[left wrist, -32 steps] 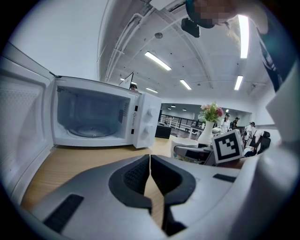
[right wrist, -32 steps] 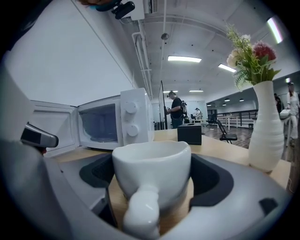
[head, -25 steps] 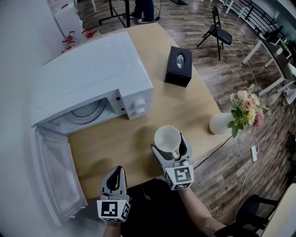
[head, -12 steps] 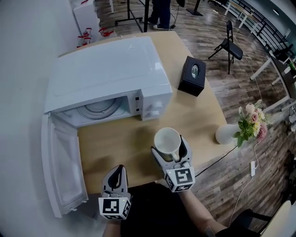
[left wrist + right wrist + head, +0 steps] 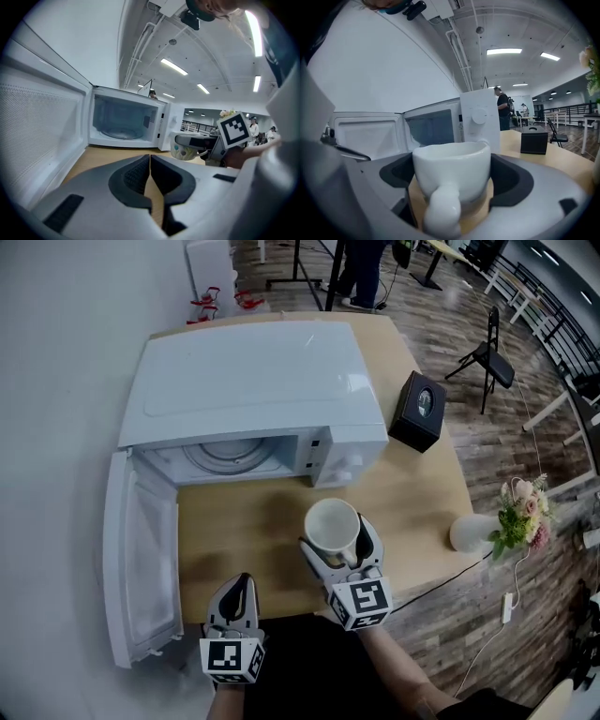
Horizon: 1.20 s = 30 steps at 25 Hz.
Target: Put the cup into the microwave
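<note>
White cup [image 5: 333, 526] upright, gripped between jaws, just before white microwave [image 5: 253, 381]; door [image 5: 141, 559] swung open leftward.

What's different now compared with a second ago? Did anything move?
The right hand-held gripper has carried the white cup leftward over the table, from right of the microwave to just before its control panel; the head camera turned along. Unchanged: its grip on the cup, the left hand-held gripper shut and empty, the microwave door open.
</note>
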Motion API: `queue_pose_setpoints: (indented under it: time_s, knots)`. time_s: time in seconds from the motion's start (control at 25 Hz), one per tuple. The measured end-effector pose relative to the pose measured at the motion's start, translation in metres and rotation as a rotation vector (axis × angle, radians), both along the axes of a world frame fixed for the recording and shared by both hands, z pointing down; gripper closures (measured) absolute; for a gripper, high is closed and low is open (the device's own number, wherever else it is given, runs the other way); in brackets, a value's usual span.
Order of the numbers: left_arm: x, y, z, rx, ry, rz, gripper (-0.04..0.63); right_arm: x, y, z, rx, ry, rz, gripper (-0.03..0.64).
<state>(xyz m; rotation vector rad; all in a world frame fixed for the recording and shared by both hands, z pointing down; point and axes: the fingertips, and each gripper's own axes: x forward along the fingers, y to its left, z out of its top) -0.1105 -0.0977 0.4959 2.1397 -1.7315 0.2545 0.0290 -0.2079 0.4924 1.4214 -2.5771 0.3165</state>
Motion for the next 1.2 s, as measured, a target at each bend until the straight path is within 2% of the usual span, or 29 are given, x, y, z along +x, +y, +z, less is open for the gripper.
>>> queue_pose_setpoints:
  time_s: [0.6, 1.2]
  knots:
    - [-0.030, 0.003, -0.004, -0.003, 0.017, -0.081, 0.586, -0.065, -0.019, -0.016, -0.005, -0.034, -0.112, 0.167]
    - [-0.060, -0.032, -0.012, -0.010, 0.028, -0.103, 0.586, -0.124, -0.052, -0.028, -0.021, -0.043, -0.182, 0.167]
